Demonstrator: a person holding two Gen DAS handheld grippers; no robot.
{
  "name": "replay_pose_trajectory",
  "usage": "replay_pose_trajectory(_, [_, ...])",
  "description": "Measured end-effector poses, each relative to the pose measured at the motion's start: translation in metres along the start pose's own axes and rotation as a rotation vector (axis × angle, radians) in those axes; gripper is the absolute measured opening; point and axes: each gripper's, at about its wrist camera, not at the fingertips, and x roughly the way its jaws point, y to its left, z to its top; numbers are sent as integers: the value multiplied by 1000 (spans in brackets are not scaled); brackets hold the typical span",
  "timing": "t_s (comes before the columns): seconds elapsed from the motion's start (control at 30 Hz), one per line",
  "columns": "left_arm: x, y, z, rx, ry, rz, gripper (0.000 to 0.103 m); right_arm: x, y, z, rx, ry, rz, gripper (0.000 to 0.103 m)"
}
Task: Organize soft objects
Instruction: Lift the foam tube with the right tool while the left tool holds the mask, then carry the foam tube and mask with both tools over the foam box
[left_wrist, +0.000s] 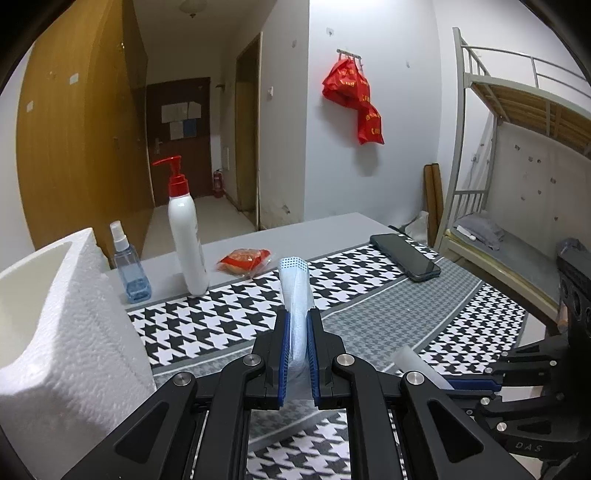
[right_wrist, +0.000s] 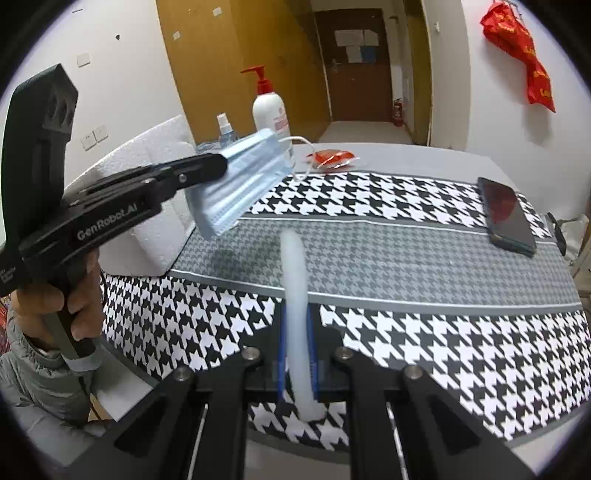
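Observation:
My left gripper (left_wrist: 298, 321) is shut on a pale blue face mask (left_wrist: 295, 291) and holds it above the houndstooth mat (left_wrist: 388, 317). In the right wrist view the same mask (right_wrist: 243, 177) hangs from the left gripper (right_wrist: 221, 166), its ear loop trailing toward the pump bottle. My right gripper (right_wrist: 296, 317) is shut on a white soft tube (right_wrist: 295, 280), which sticks forward over the mat (right_wrist: 406, 258). The tube's end (left_wrist: 410, 363) and the right gripper (left_wrist: 476, 384) show low right in the left wrist view.
A white foam box (left_wrist: 62, 314) stands at the left, also in the right wrist view (right_wrist: 155, 162). A spray bottle (left_wrist: 129, 266), a white pump bottle (left_wrist: 186, 236), a red snack packet (left_wrist: 245, 260) and a black phone (left_wrist: 404, 256) lie on the table. A bunk bed (left_wrist: 517, 184) stands at the right.

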Motion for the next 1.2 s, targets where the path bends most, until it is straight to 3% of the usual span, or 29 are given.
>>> replay_pose_trajectory(0.87, [-93, 0, 5, -6, -125, -17, 10, -48, 32, 17, 6, -150, -31, 13])
replay_pose_trajectory(1.2, [-128, 5, 8, 21, -178, 13, 10, -70, 59, 30, -40, -226, 1, 13])
